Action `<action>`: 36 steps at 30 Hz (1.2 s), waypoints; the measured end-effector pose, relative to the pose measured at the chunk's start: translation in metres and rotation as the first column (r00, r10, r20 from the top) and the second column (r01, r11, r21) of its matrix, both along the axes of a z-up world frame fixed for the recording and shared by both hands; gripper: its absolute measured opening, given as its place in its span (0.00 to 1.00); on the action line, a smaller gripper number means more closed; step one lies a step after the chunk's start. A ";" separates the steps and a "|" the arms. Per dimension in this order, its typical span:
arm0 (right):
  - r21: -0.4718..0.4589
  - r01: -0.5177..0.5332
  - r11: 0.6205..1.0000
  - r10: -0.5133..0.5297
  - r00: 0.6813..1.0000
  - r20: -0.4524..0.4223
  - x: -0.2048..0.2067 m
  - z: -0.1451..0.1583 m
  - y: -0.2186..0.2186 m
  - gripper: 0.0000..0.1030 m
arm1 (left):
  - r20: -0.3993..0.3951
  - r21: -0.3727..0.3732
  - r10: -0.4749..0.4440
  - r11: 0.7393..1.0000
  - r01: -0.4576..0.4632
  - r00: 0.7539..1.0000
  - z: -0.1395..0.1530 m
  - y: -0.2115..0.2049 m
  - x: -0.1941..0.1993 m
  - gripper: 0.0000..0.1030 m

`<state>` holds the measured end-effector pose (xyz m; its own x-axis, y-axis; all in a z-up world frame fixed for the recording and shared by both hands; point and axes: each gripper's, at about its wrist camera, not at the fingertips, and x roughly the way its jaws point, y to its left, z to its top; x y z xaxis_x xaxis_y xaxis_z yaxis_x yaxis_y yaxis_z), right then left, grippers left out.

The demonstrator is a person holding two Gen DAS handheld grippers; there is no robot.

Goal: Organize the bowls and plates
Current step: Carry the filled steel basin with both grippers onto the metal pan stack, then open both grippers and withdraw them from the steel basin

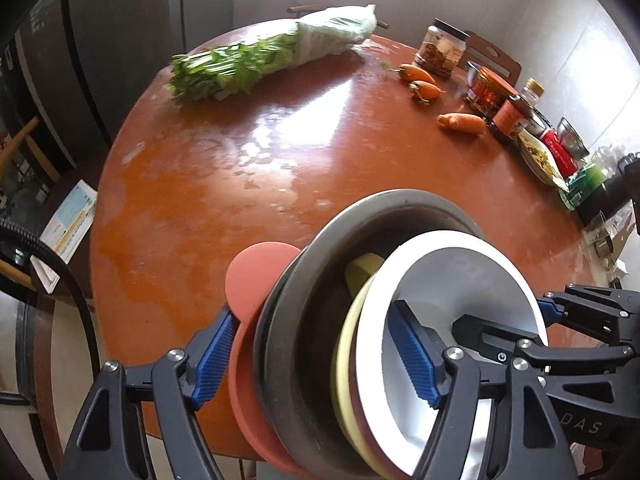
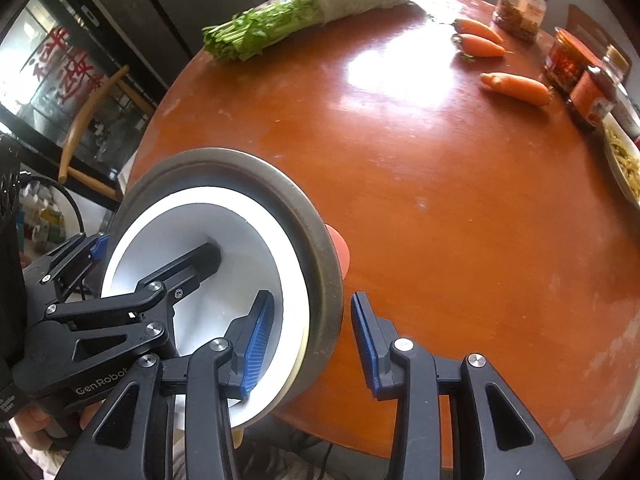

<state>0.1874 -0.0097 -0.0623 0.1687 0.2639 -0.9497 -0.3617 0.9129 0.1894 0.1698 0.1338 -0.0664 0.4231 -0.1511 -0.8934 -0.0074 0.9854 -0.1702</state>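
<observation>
A tilted stack of dishes is held off the round orange-brown table point(image 1: 240, 184): a salmon plate point(image 1: 256, 276) outermost, a grey metal bowl point(image 1: 304, 344), a pale yellow dish point(image 1: 348, 360) and a white bowl point(image 1: 452, 280) innermost. My left gripper point(image 1: 316, 364) is shut on the stack, one finger behind the salmon plate, the other inside the white bowl. In the right wrist view my right gripper point(image 2: 312, 344) straddles the rims of the white bowl point(image 2: 240, 248) and grey bowl point(image 2: 320, 264); its right pad stands clear of the grey rim.
On the table lie a bagged bundle of greens point(image 1: 272, 52), three carrots point(image 1: 460, 122), jars point(image 1: 442, 50) and a dish of food point(image 1: 540, 156) along the right edge. A wooden chair point(image 2: 92, 120) stands left of the table.
</observation>
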 end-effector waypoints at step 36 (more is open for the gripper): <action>0.080 0.291 0.953 -0.302 0.926 0.229 -0.036 0.043 -0.161 0.48 | 0.197 0.084 -0.050 0.996 0.034 0.979 0.027 -0.113 -0.016 0.72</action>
<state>0.1511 -0.1704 -0.0194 0.4632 0.2079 -0.8615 -0.1153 0.9780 0.1740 0.1537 0.0209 -0.0395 0.5882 -0.1044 -0.8019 0.0601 0.9945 -0.0853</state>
